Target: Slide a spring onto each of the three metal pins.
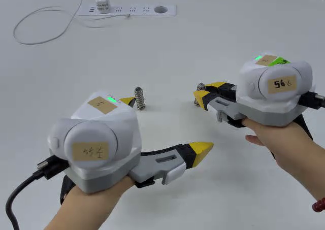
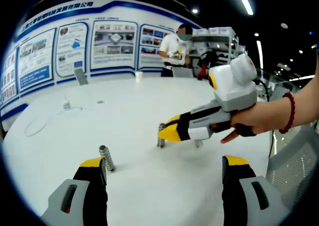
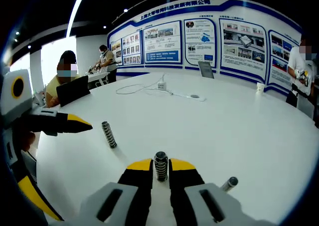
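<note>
right gripper (image 3: 160, 161): jaws closed on spring (image 3: 160, 170), which stands upright on table (image 3: 239, 126) between the tips.
left gripper (image 2: 164, 161): jaws wide apart, holding nothing, low over table.
second spring (image 3: 108, 134): stands alone, near one left gripper tip; looks seated on its pin, can't confirm.
bare pin (image 3: 230, 182): just beside right gripper's jaw, no spring on it, looks tilted here.
progress: judged at least one pin left to fill; can't tell if the gripped spring sits on a pin.
risk 1: too hard a squeeze, and the coil buckles or pops out sideways.
risk 2: an off-axis lift tips whatever is inside the coil.
risk 3: a right gripper swing knocks bare pin, it's that close.
</note>
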Motion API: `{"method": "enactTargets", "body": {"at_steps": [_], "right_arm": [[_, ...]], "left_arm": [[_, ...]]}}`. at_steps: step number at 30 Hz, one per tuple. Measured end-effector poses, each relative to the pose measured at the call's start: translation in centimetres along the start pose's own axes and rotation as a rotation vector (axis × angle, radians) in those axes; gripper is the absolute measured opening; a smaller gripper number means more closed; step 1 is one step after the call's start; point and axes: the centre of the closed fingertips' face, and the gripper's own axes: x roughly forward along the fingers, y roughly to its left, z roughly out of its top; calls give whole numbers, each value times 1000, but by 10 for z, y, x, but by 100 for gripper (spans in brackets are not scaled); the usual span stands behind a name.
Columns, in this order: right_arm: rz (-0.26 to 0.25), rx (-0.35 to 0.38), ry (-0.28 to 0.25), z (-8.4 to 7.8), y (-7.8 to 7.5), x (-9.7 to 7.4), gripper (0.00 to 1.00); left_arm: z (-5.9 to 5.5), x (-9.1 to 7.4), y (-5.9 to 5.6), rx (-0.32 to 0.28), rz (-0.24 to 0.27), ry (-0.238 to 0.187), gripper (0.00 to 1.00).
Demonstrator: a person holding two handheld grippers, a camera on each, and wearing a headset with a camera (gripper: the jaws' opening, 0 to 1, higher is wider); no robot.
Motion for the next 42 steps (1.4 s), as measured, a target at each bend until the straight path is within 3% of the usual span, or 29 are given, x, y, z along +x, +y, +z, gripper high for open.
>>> {"method": "enactTargets", "body": {"at_steps": [15,28,42], "right_arm": [[21,97,-26,14,6,-18,28],[35,109,-56,27,8,-44,39],[4,94,-60,25,-8,-72,46]], "left_arm": [[4,-1,-2,7,0,-9,97],[10,0,-9,24,-11,-19,96],[16,7,-18,50,-28,-15,92]]}}
